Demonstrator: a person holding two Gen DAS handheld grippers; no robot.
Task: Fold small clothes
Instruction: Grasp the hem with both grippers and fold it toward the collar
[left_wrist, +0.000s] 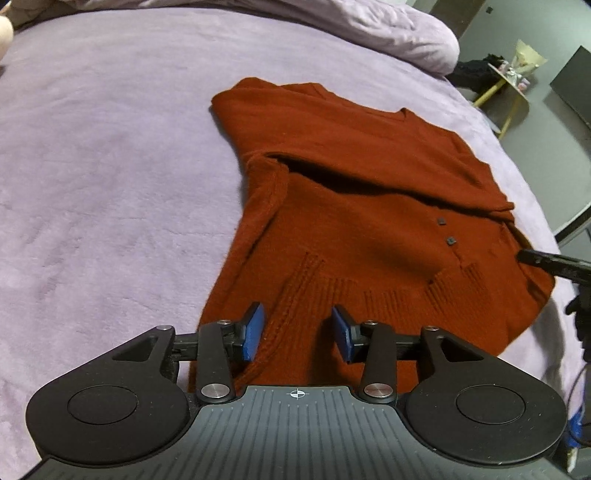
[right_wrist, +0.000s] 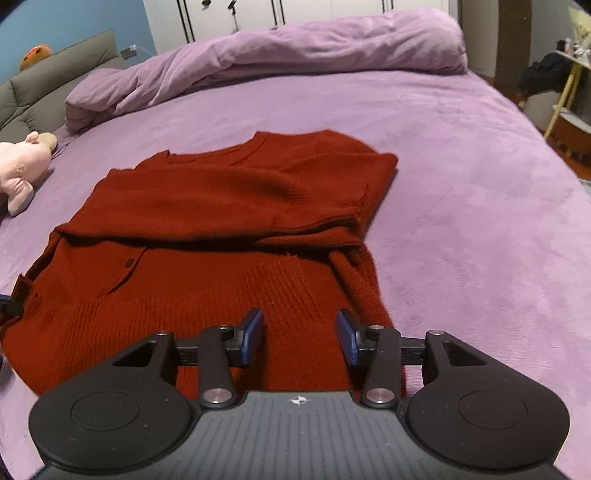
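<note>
A rust-red knit sweater (left_wrist: 369, 206) lies flat on the purple bed cover (left_wrist: 110, 184), sleeves folded across its body, with two dark buttons near the ribbed hem. My left gripper (left_wrist: 298, 332) is open, its blue pads over the left part of the hem. In the right wrist view the sweater (right_wrist: 221, 221) lies ahead, and my right gripper (right_wrist: 300, 334) is open over the hem's right part. The tip of the right gripper shows at the right edge of the left wrist view (left_wrist: 554, 264).
A rolled purple duvet (right_wrist: 277, 55) lies along the far side of the bed. A pink plush toy (right_wrist: 22, 166) sits at the left. A yellow-legged side table (left_wrist: 509, 85) with small items stands beyond the bed's right edge.
</note>
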